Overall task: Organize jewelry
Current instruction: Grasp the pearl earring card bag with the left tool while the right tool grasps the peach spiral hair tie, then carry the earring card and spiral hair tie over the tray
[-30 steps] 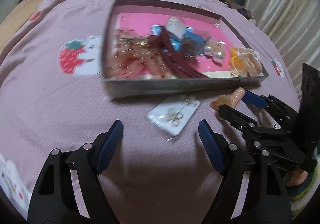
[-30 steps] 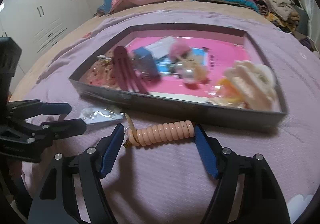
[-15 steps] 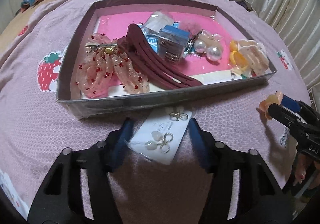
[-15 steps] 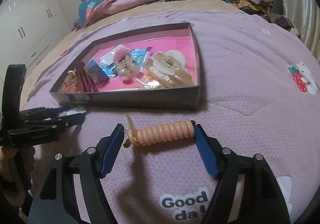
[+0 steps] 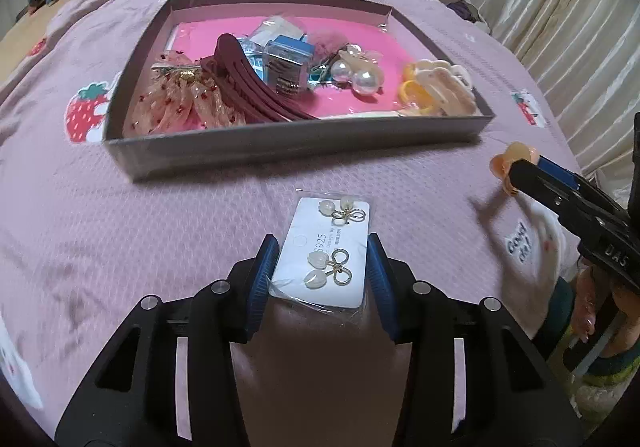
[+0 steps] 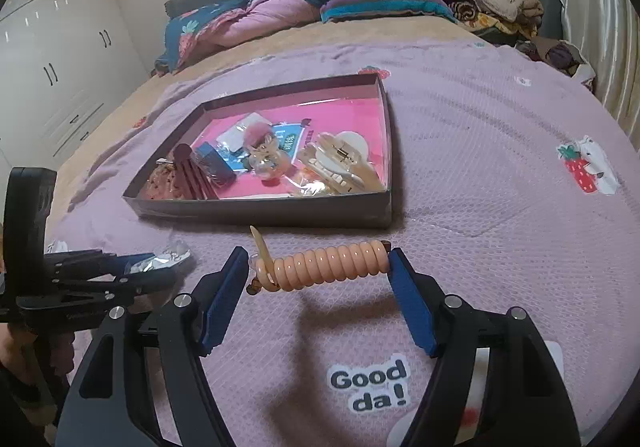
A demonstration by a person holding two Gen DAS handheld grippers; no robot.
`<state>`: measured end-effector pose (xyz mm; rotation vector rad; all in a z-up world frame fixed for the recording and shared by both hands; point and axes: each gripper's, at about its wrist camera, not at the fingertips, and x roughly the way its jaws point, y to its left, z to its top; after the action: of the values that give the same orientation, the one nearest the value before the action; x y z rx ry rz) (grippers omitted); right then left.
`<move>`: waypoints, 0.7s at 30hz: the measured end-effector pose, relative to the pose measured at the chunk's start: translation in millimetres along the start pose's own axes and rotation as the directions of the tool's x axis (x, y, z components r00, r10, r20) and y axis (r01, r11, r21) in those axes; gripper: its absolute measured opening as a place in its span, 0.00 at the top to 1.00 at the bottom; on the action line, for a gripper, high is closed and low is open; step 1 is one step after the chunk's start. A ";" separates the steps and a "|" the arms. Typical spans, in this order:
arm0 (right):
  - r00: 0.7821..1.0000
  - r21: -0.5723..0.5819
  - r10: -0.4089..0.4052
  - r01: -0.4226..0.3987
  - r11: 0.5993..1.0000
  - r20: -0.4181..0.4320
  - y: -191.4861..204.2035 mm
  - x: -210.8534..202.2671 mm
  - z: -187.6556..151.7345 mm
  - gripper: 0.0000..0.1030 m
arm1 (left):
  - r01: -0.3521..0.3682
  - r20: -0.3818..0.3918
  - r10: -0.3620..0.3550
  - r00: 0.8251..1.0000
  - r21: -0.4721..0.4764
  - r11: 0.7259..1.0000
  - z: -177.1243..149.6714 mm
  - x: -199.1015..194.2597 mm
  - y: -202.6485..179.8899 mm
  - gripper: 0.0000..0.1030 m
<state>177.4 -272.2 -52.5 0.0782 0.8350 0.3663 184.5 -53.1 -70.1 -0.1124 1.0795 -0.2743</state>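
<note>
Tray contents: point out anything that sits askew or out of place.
In the tray, the maroon claw clip lies diagonally across the sheer bow. Items overlap in a loose heap; nothing spilled or visibly damaged.

earring card (image 5: 326, 252): "S925", rest unclear | bedspread (image 6: 480, 167): "Good da!"

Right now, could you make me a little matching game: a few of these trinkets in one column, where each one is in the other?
Things:
1. earring card
2. peach spiral hair tie
3. dark red hair claw
4. pearl baubles

Places:
a. between the right gripper's fingers
b. in the box, beside the sheer bow
c. between the left gripper's fingers
d. in the box, near its middle

Pairs: 1-c, 2-a, 3-b, 4-d
</note>
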 end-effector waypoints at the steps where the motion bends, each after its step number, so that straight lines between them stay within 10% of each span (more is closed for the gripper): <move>1: 1.000 -0.004 -0.001 0.001 1.000 0.002 1.0 -2.6 -0.4 0.32 | 0.005 0.007 -0.005 1.000 -0.003 1.000 -2.5 -5.1 -1.3 0.65; 21: 0.993 -0.089 0.026 -0.016 0.996 0.111 36.3 -37.5 33.7 0.32 | -0.076 0.232 0.092 0.968 -0.075 0.994 47.5 -100.4 37.5 0.65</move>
<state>168.8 -248.8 4.4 0.0250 0.7065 0.4145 188.2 8.5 29.6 -0.1539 0.8556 -0.1446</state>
